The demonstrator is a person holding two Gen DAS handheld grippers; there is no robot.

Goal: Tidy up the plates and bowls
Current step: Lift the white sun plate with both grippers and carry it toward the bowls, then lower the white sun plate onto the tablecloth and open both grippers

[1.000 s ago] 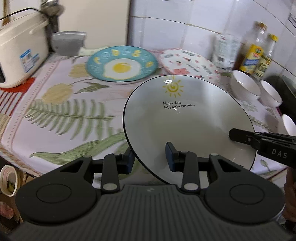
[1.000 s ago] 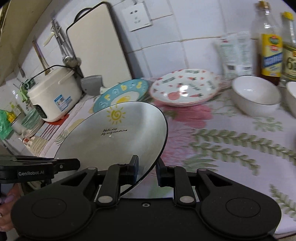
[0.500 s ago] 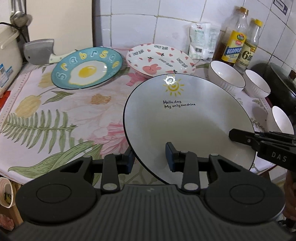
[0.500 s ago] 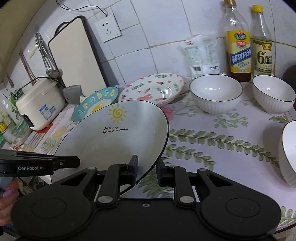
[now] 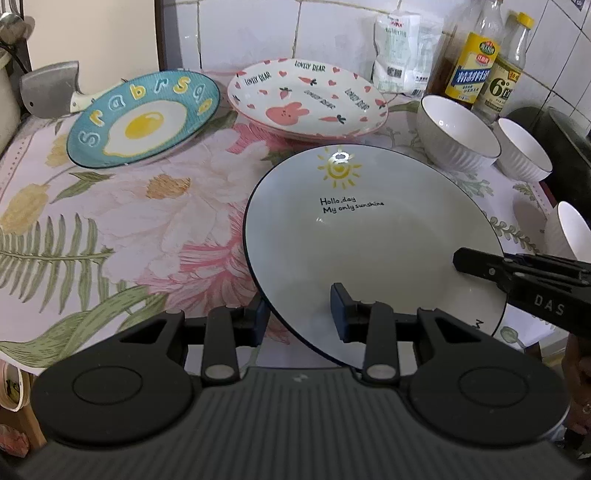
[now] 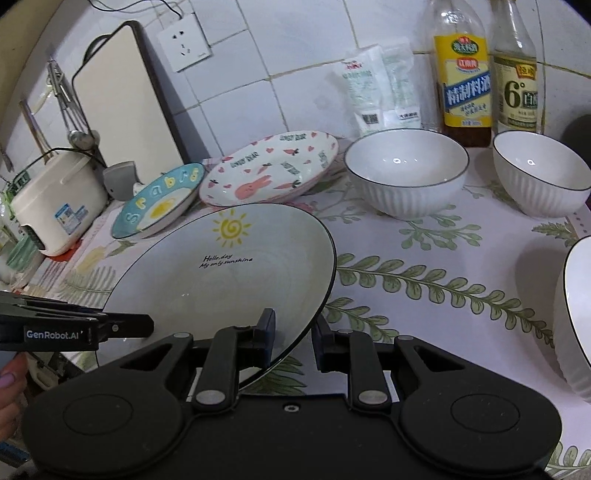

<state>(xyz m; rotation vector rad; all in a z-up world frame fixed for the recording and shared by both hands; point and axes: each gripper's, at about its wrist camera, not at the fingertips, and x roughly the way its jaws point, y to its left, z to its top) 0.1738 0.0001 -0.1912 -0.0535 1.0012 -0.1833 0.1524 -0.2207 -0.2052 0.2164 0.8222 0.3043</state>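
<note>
Left wrist view: a countertop (image 5: pixel 122 221) covered with a smooth cloth printed in pink flowers and green fern leaves carried the crockery, backed by a wall of glossy white tiles (image 5: pixel 251 33). Largest of the dishes, a round, shallow white plate (image 5: pixel 369 251) with a thin dark rim, a yellow sun drawing and the line "Hello, day / My only sunshine", was held tilted above the cloth near its front edge. The left gripper (image 5: pixel 299 314) was clamped on the plate's near rim, one black finger under it and one on its upper face. The right gripper (image 5: pixel 465 260) reached in from the right side, its tips closed over the plate's right edge. Behind the plate, a round blue plate (image 5: pixel 144 118) with ribbed glaze, a fried-egg picture and raised yellow letters lay beside a white plate (image 5: pixel 306 99) patterned with hearts, carrots and a pink rabbit. Right wrist view: the same sun plate (image 6: pixel 221 273) was pinched at its rim between the right gripper (image 6: pixel 293 332) fingers, while the left gripper (image 6: pixel 146 326) entered from the left. Two deep white bowls (image 6: pixel 406 173) with fluted sides and dark rims stood near two glass bottles (image 6: pixel 465 74) bearing yellow and pale labels.
</note>
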